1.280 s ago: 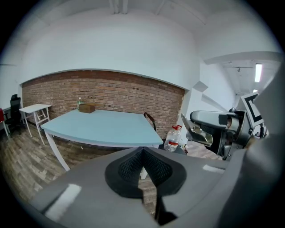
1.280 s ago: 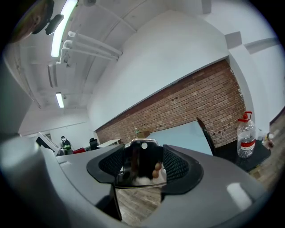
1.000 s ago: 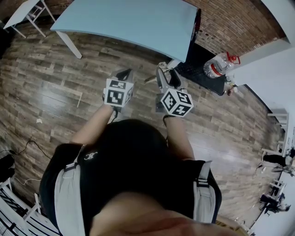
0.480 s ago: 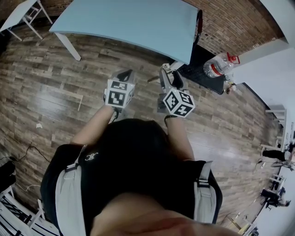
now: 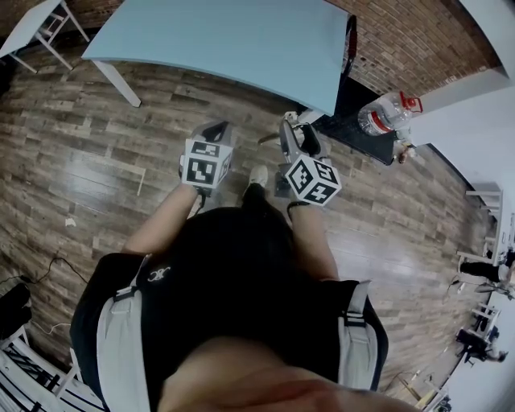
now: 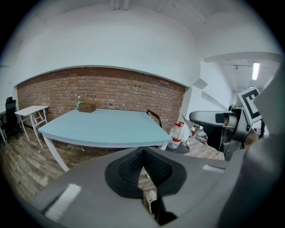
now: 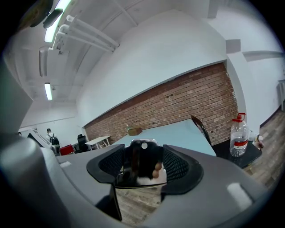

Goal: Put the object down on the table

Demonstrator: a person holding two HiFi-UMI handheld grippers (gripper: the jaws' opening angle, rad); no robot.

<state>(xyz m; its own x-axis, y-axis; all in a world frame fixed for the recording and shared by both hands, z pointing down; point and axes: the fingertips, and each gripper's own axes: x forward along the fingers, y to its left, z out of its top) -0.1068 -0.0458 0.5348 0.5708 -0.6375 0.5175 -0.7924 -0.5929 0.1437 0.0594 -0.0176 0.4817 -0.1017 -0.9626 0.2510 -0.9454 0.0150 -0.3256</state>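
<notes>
A shiny dark flat object [image 7: 141, 164] with a small round hole near its top stands upright between the pads of my right gripper [image 7: 141, 165], which is shut on it. In the head view the right gripper [image 5: 293, 135] is held in the air, short of the near edge of the light blue table [image 5: 233, 36]. My left gripper [image 5: 216, 130] hovers beside it at the same height. Its black pads [image 6: 133, 167] meet with nothing between them. The table top [image 6: 102, 127] lies ahead, a little below both grippers.
A large water bottle [image 5: 385, 113] stands on a low black stand right of the table. A dark chair [image 6: 154, 117] sits at the table's right end. A brown box [image 6: 87, 107] rests at the table's far edge. A small white table [image 5: 40, 20] is far left. Wood floor lies below.
Both grippers have drifted slightly right and toward the table. A foot in a white shoe has come into view between them. The jaws have not changed.
</notes>
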